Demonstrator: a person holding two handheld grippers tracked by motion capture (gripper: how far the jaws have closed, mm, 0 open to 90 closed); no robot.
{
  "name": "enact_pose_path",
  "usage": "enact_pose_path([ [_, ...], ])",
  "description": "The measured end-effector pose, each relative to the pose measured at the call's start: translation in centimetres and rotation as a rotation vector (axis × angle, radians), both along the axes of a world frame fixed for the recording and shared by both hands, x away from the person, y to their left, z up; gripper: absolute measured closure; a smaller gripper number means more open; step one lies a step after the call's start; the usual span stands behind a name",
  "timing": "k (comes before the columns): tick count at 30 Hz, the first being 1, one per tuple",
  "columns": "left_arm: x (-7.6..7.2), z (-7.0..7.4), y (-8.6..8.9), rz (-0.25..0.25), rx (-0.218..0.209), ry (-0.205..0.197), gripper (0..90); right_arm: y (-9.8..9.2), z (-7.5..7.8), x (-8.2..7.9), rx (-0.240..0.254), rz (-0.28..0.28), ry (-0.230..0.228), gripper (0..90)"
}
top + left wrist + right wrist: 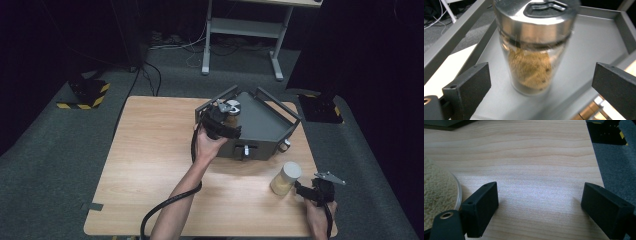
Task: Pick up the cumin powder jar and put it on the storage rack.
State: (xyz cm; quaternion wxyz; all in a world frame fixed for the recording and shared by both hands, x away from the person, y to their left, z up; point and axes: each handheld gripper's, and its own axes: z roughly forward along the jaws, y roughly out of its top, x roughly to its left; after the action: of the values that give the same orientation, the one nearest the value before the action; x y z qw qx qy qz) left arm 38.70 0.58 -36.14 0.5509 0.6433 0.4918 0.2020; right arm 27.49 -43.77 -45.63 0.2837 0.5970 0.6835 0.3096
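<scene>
Here the likely target is the spice jar (534, 50), glass body with a steel cap, standing upright on the floor of the grey metal tray (265, 125) at the far right part of the table (160, 165). It is about half full of tan powder, so probably light to moderate in weight. The glass is rigid, smooth and likely slippery, and breakable if dropped or knocked against the tray rail. Best hold looks like the glass body below the cap, squeezed evenly from 2 sides; the cap edge is rounded and could slide.

The left tongs (541, 82) sit wide open with the jar between the jaws, neither jaw touching it. The frame is slightly blurred.

A 2nd jar (286, 178), pale grainy contents, stands on the table near the front right corner, outside the tray. The right tongs (539, 207) are open too, gripping nothing, low over bare wood just beside that jar.
</scene>
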Motion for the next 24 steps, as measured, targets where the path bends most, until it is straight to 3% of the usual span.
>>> enact_pose_path([
  [7,-1.6,-0.4,1.9,-0.017,-0.006,0.011,2.1,0.0,0.0,0.0,-0.002,0.004,-0.001,13.8],
  [13,-3.2,-1.2,3.2,-0.009,-0.007,-0.009,2.9,-0.1,0.0,0.0,-0.003,0.009,-0.002,13.8],
  [21,-5.1,-2.7,5.2,0.004,-0.033,-0.005,3.0,-0.1,0.0,0.0,-0.004,0.009,-0.001,13.7],
  [24,-5.8,-3.5,5.7,0.015,-0.021,0.000,3.0,-0.1,0.0,0.0,-0.004,0.010,-0.001,13.6],
])
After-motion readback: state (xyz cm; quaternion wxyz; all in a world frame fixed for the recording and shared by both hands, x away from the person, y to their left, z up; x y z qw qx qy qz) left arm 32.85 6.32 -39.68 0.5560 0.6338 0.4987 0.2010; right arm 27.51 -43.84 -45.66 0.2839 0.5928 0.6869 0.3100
